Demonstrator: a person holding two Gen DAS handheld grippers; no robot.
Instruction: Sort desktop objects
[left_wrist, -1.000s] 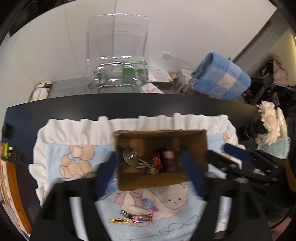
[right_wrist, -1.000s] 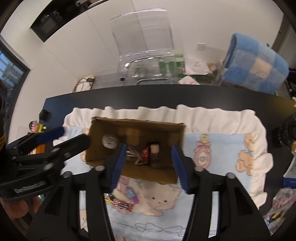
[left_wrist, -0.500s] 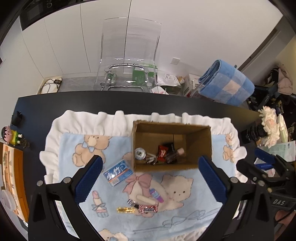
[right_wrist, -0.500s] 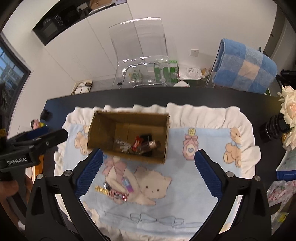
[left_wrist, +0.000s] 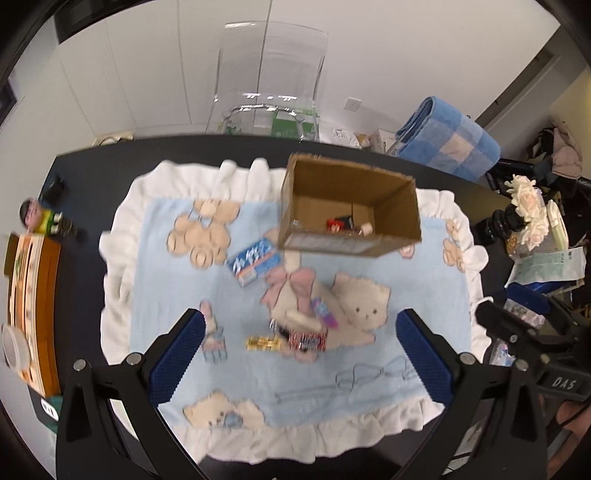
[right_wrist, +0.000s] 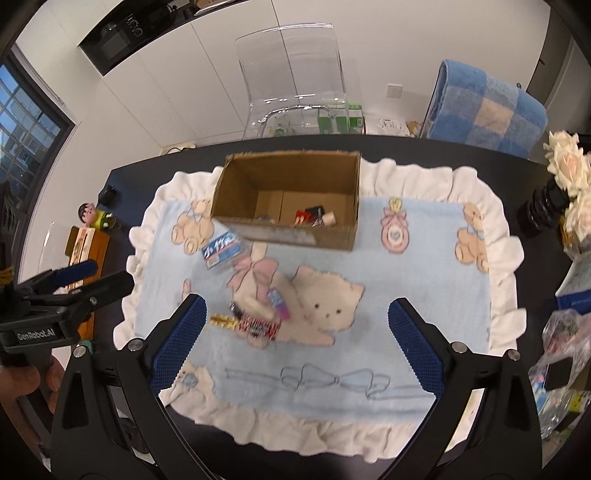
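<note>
An open cardboard box (left_wrist: 351, 206) (right_wrist: 291, 199) stands on a blue cartoon blanket (left_wrist: 406, 306) (right_wrist: 424, 280), holding a few small items. In front of it lie a blue-and-white packet (left_wrist: 255, 260) (right_wrist: 221, 249), a purple tube (left_wrist: 323, 312) (right_wrist: 277, 301), a red-patterned wrapper (left_wrist: 306, 339) (right_wrist: 260, 326) and a gold-wrapped sweet (left_wrist: 264, 343) (right_wrist: 223, 320). My left gripper (left_wrist: 301, 365) is open, raised above the blanket's near half with nothing held. My right gripper (right_wrist: 295, 350) is open too, over the cat picture. Each gripper shows at the edge of the other's view.
The black table (right_wrist: 406, 147) carries a small figurine (left_wrist: 40, 221) (right_wrist: 92, 218), a wooden box (left_wrist: 33, 295) at the left, and a dark vase with white flowers (right_wrist: 565, 177) at the right. A clear chair (right_wrist: 295, 70) and a blue checked blanket (right_wrist: 484, 107) stand behind.
Both grippers have opened wide and pulled back and up from the box. The box now sits farther away, with the loose items between it and the fingers.
</note>
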